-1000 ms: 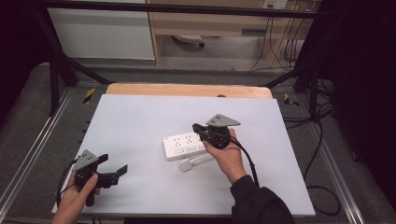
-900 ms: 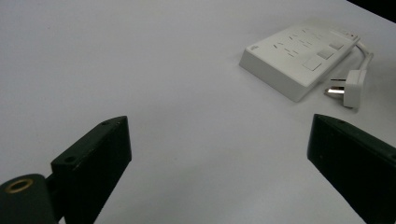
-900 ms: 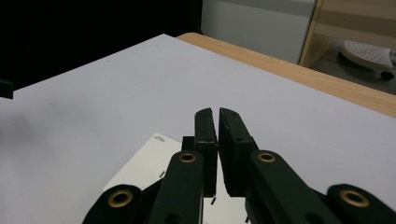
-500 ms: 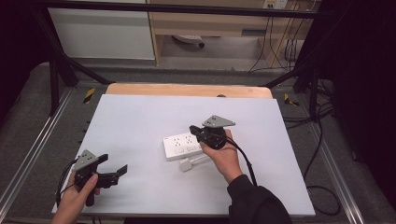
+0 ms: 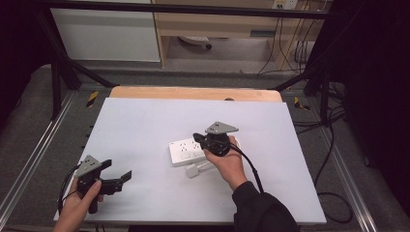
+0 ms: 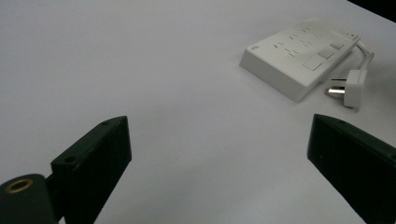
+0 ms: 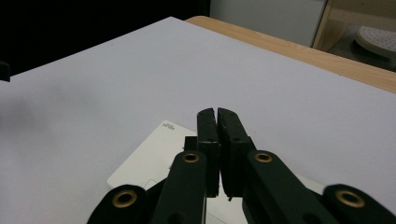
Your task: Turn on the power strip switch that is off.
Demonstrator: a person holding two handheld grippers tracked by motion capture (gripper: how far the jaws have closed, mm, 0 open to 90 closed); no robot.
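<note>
Right gripper (image 5: 202,138): jaws closed together, holding nothing, poised over strip (image 5: 188,151) mid-mat (image 5: 145,121). Left gripper (image 5: 126,177): jaws wide, empty, near front-left corner. Plug (image 5: 193,171): loose, just beside strip. Risk: closed tips pressing off-centre could have skidded unbraced strip or snagged plug.

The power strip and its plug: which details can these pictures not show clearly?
- Power strip, high view: its right end is hidden under the right gripper and hand.
- Power strip, right gripper view: the shut jaws cover its middle, and the bottom edge cuts it off.
- Plug, left gripper view: its cable leaves at the right edge.
- Strip markings, left gripper view: too small to read.
</note>
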